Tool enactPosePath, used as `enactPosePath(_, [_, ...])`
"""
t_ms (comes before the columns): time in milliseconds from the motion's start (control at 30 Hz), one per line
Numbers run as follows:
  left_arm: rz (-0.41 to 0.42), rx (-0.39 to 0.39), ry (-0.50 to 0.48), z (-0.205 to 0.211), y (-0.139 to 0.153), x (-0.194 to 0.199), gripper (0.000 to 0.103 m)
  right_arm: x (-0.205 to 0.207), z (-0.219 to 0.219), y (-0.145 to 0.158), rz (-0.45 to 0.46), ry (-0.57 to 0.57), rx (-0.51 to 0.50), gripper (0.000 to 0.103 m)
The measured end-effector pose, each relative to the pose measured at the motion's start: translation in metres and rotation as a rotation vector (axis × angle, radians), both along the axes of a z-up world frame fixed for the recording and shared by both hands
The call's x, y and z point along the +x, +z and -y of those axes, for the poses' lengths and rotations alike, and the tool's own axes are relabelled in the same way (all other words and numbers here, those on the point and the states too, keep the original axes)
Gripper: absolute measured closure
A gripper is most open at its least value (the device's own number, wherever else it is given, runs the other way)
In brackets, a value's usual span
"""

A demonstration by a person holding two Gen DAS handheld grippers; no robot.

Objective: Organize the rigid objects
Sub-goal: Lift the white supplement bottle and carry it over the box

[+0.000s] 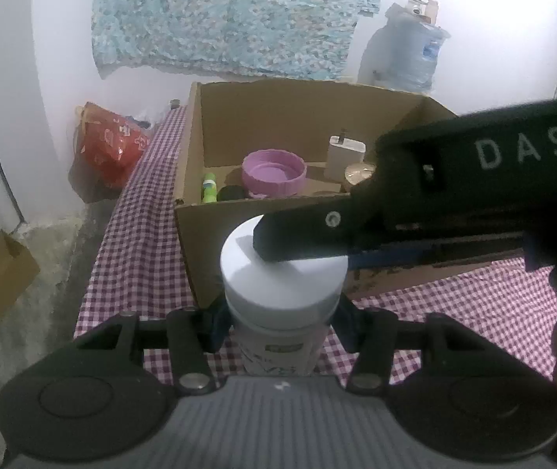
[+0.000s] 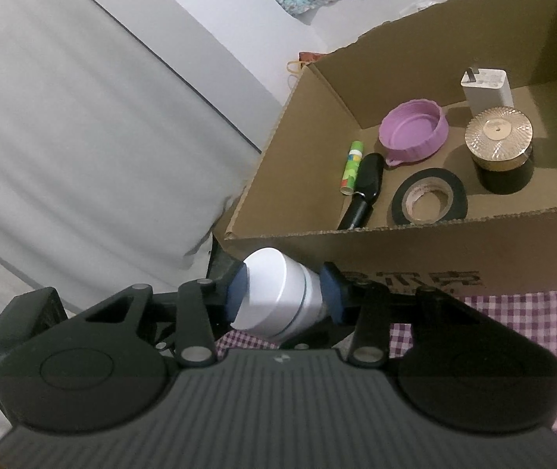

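- The step in hand looked like a transfer: the white plastic jar with its broad white screw lid (image 1: 283, 273) was gripped by both tools just in front of the open brown cardboard box (image 1: 200, 242), at about 6 o'clock from the box's near wall, above the purple-and-white checked worktop (image 1: 134, 242).
- The left gripper (image 1: 282, 328) had its fingers closed part-way round the jar's body below the lid, one blue pad on each side.
- The right gripper (image 2: 286, 297) reached in from 3 o'clock in the left view; its blue-padded fingers (image 2: 237, 293) pressed the lid from both sides, the jar lying tilted between them (lid towards 10 o'clock in the right view).
- Next move, by my reading: one gripper must let go, then the jar needs lifting over the near wall into the box.
- Free floor lay at 6 o'clock from the pink ribbed bowl (image 2: 413, 133), beside the black tape roll (image 2: 429, 196) and gold-lidded dark jar (image 2: 499, 144).
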State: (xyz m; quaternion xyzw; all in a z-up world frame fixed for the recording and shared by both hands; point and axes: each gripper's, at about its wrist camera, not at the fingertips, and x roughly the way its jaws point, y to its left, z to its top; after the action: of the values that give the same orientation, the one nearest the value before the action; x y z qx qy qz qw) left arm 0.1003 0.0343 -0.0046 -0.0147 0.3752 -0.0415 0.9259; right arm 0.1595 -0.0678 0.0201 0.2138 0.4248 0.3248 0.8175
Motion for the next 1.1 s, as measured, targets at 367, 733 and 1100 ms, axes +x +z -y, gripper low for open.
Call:
enactPosePath(367, [0.023, 0.042, -0.018, 0.010, 0.010, -0.009, 0.049, -0.011, 0.009, 0.008, 0.020, -0.001, 0.019, 0.062])
enactPosePath(733, [0.038, 0.026, -0.051, 0.022, 0.011, -0.018, 0.049, -0.025, 0.024, 0.014, 0.042, -0.022, 0.028, 0.062])
enactPosePath(1100, [0.009, 0.056, -0.113, 0.038, -0.002, -0.014, 0.049, -0.031, 0.048, -0.008, -0.027, -0.084, 0.036, 0.056])
